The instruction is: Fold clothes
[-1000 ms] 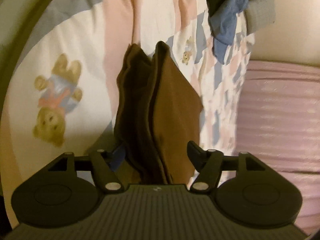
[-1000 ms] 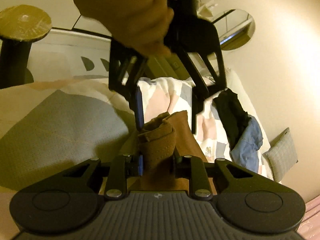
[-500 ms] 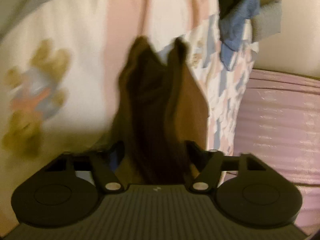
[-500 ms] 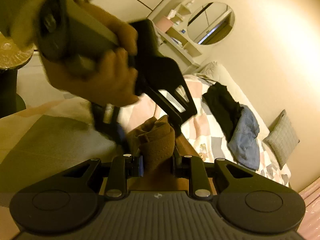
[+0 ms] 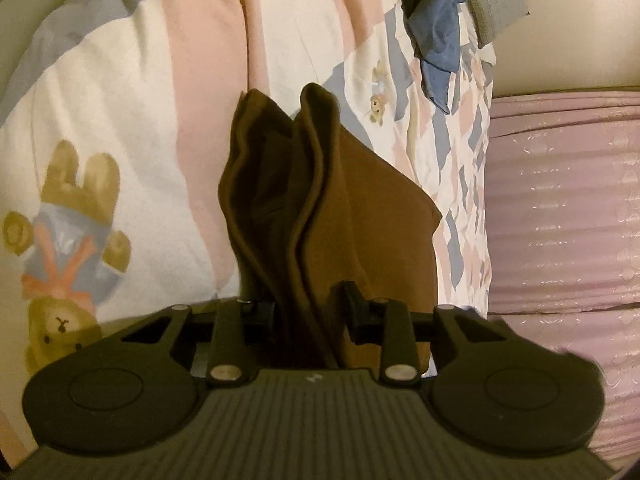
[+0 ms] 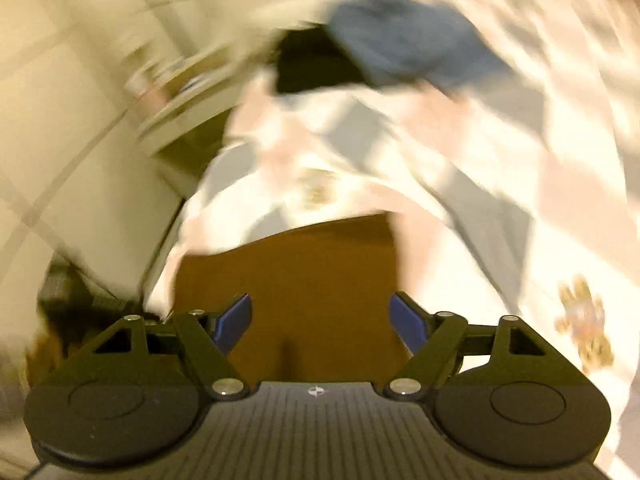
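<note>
Since half a second ago the right tongs (image 6: 320, 314) have let go of the bunched brown cloth and swung away from the other hand; the right wrist view is now heavily smeared by motion. Right tongs: spread wide, with blue pads (image 6: 236, 318) showing on the inner faces and nothing between them. Beyond them a flat panel of the brown garment (image 6: 296, 280) lies on the bed cover (image 6: 500, 184), which is white with pink and grey patches and small teddy bear prints. Farther off, a blurred heap of blue and black clothes (image 6: 400, 48) sits on the same cover. At the left edge pale furniture can be made out, too blurred to describe.

Left tongs (image 5: 308, 308): pressed in on the brown garment (image 5: 320, 200), pinching several stacked layers. Those layers rise away from the tongs in upright folds, their edges forming two rounded peaks, while a smooth flap slopes down on the right side. Behind the garment the bed cover (image 5: 132, 112) shows a large teddy bear print (image 5: 68, 248) at the left. At the top of this view a blue denim piece (image 5: 444, 32) hangs beside a grey cushion (image 5: 498, 0). A pink ribbed surface (image 5: 568, 208) fills the right side.
</note>
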